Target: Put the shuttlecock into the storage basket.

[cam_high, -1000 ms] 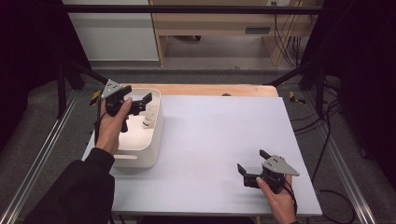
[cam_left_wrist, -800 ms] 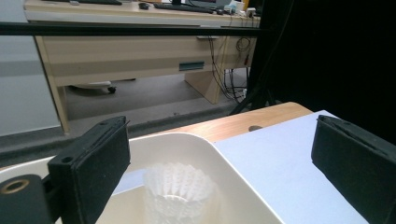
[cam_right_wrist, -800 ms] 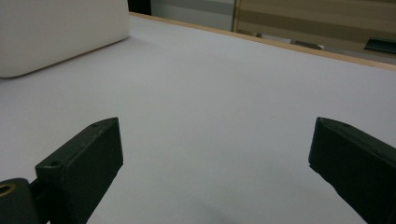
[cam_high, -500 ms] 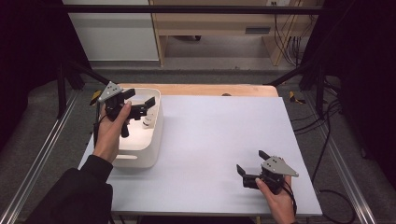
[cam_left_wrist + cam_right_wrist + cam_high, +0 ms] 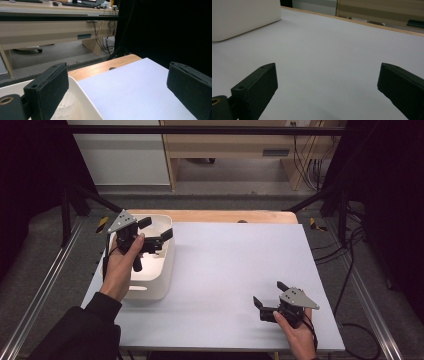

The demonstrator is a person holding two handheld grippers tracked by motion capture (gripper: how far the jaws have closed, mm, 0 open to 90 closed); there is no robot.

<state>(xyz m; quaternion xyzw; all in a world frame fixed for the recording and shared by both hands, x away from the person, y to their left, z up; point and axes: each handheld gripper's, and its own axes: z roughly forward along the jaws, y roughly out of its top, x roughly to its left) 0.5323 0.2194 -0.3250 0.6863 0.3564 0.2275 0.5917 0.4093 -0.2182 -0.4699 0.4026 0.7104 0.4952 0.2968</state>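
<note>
Both grippers empty over the bench
Left gripper (image 5: 155,231) hangs above the white bin (image 5: 167,265), jaws wide; right gripper (image 5: 270,295) gapes too

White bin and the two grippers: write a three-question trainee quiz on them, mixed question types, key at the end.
1. True or false: the left gripper is shut on something.
2. Which gripper is over the white bin? A) left B) right C) both
3. Fill in: the right gripper sits low over the pale ____, near its front right corner.

Key: 1 false, its jaws stand wide apart and hold nothing; 2 A; 3 table.
</note>
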